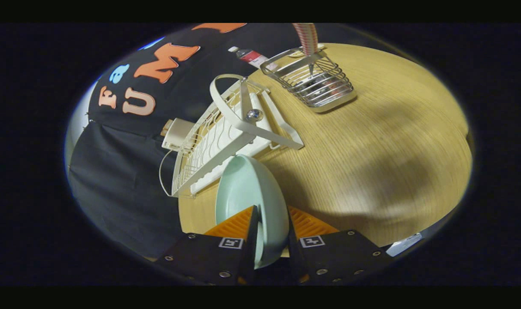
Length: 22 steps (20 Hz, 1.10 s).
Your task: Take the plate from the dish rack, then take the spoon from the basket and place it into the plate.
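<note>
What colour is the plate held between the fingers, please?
Pale mint green, seen in the gripper view: the plate sits clamped in the gripper.

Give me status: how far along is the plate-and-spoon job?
Done: the plate is out of the dish rack, gripped on edge between the fingers above the table. In hand: carrying the plate; it is not set down yet. Left: lay it flat, then take the spoon from the basket and put it in the plate.
</note>
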Motion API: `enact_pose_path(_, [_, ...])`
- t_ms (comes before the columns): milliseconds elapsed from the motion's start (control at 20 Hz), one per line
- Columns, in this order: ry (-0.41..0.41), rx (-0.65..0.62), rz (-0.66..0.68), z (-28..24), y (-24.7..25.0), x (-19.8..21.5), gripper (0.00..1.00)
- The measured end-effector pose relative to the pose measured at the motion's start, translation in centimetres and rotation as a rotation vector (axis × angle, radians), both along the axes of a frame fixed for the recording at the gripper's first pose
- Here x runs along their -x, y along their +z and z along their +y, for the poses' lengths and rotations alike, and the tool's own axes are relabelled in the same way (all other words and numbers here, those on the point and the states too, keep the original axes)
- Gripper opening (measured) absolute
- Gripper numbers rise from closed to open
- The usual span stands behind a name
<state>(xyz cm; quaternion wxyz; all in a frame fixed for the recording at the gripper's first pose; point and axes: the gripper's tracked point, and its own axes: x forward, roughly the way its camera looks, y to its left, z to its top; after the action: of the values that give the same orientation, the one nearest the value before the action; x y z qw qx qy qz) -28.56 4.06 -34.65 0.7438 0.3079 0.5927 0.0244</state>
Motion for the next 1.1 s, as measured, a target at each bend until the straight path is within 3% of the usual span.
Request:
enact_pose_path(400, [0.036,0.165,-0.160,-5.2,3.4,-3.8,0.55])
enact_pose_path(600, [0.055,0.336,-0.307,-9.3,5.9,-7.5,0.69])
enact_pose_path(850, [0.126,0.570,-0.434,-13.4,7.9,-11.2,0.72])
enact_pose_path(1100, [0.136,0.605,-0.510,-13.8,8.5,-14.0,0.71])
